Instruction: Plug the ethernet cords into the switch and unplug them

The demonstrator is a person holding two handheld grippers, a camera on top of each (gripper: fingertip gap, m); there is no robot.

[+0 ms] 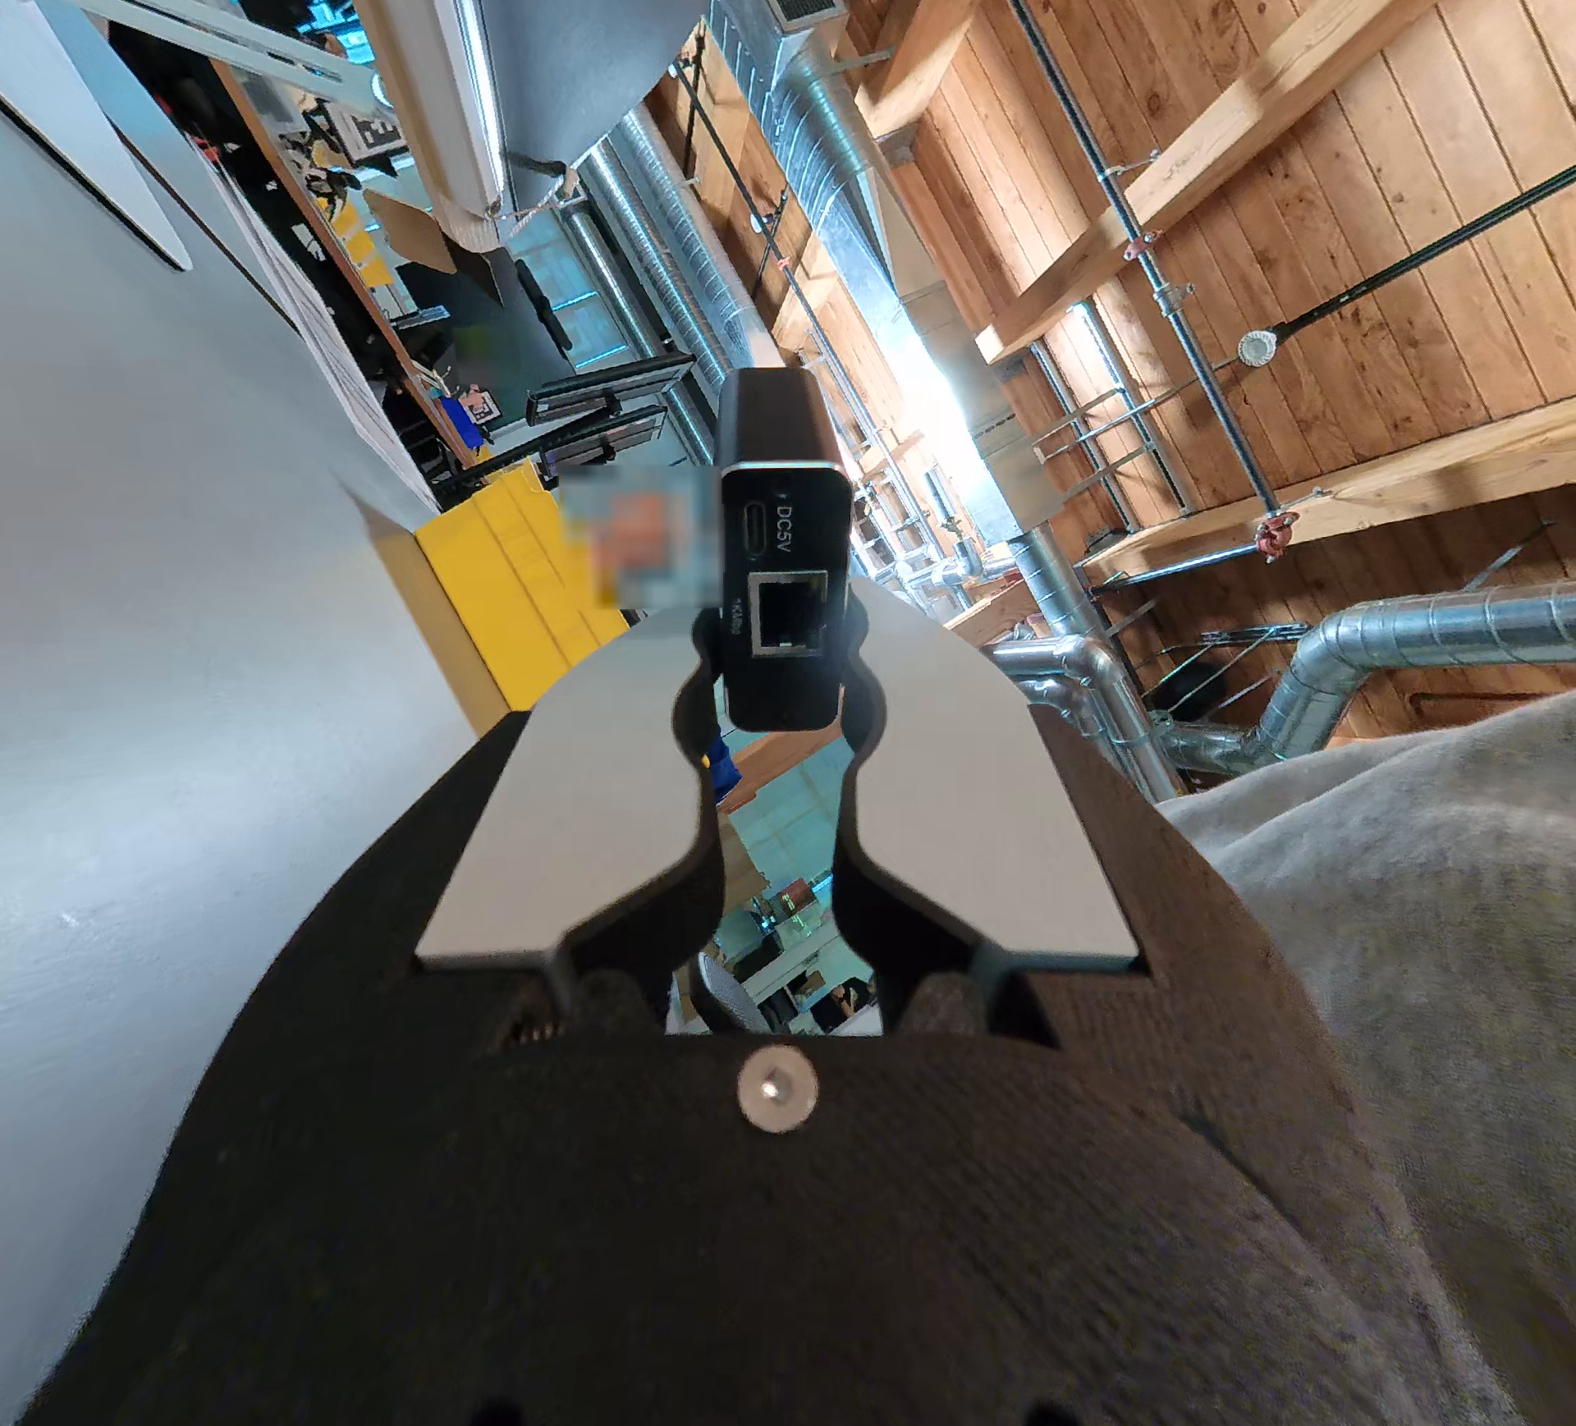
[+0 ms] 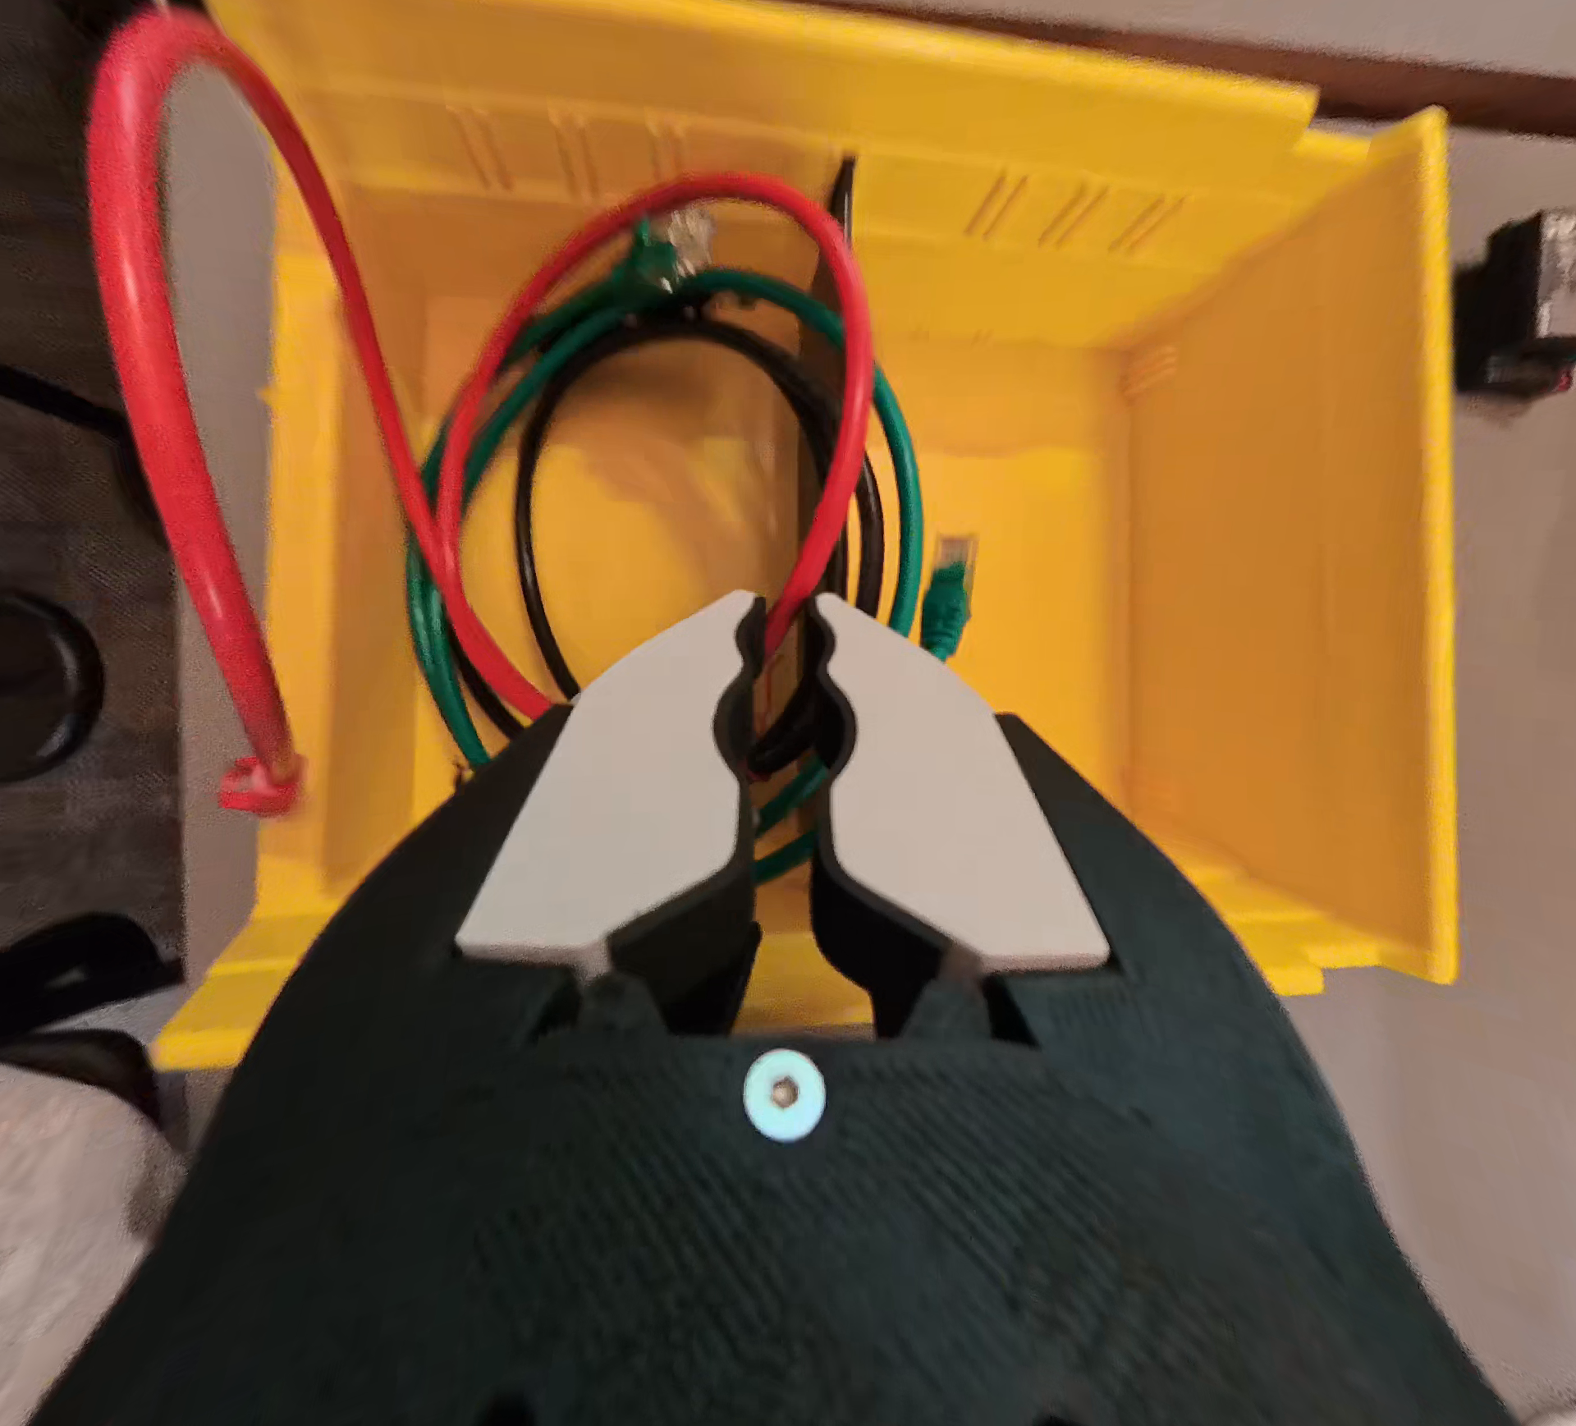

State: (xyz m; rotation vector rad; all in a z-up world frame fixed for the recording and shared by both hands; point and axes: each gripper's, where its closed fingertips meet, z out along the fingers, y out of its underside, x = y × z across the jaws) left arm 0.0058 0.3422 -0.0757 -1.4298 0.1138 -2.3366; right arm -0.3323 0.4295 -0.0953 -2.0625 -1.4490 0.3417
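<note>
In the left wrist view my left gripper (image 1: 780, 639) is shut on a small black switch (image 1: 783, 575) and holds it up in the air, its end face with one empty ethernet port toward the camera. In the right wrist view my right gripper (image 2: 786, 617) is shut on a bundle of red (image 2: 153, 379), green (image 2: 908, 498) and black (image 2: 533, 498) ethernet cords over a yellow bin (image 2: 1279, 532). The red cord loops out over the bin's left wall and its plug (image 2: 256, 784) hangs outside. A green plug (image 2: 947, 592) lies inside the bin.
The left wrist view points up at a wooden ceiling with metal ducts (image 1: 1407, 634), a white wall (image 1: 170, 617) at left and a grey cloth (image 1: 1407, 959) at right. In the right wrist view a dark object (image 2: 1518, 310) sits right of the bin and dark gear (image 2: 51, 617) at left.
</note>
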